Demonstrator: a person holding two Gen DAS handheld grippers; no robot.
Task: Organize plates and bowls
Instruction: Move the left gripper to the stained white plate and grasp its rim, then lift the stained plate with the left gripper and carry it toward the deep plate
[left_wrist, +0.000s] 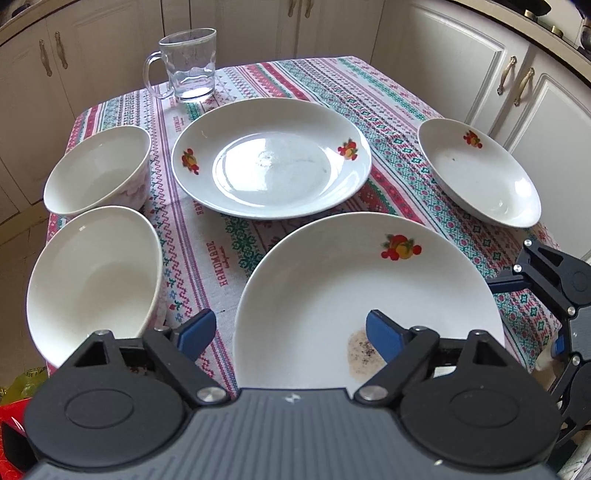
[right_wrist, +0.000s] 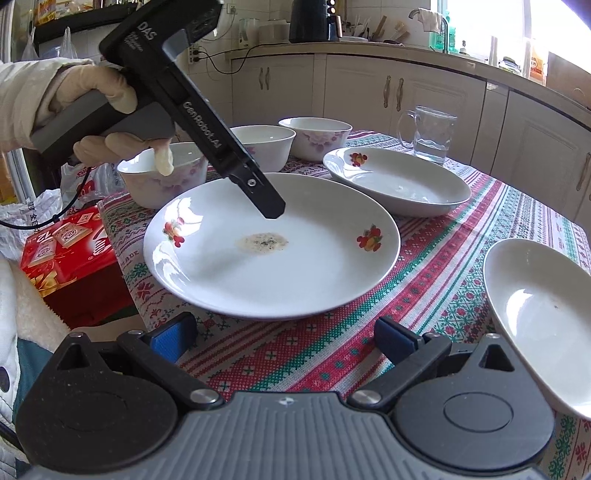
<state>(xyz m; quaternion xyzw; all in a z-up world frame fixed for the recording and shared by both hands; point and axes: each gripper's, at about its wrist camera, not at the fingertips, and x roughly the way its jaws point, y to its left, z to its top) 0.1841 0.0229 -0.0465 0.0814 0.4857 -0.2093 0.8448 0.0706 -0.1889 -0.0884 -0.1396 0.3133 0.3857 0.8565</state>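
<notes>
Nearest us, our left gripper (left_wrist: 290, 334) hangs with its blue pads spread wide over the near rim of a stained plate (left_wrist: 332, 295), gripping nothing. Our right gripper (right_wrist: 286, 338) is likewise spread apart, above the patterned tablecloth (right_wrist: 424, 266) just short of that plate. We count three fruit-printed plates: the stained one, a second (left_wrist: 271, 158) mid-table and a third (left_wrist: 480, 173) at the right edge. Three white bowls (right_wrist: 317, 136) cluster on the left, and one glass mug (left_wrist: 188, 66) stands at the far end.
</notes>
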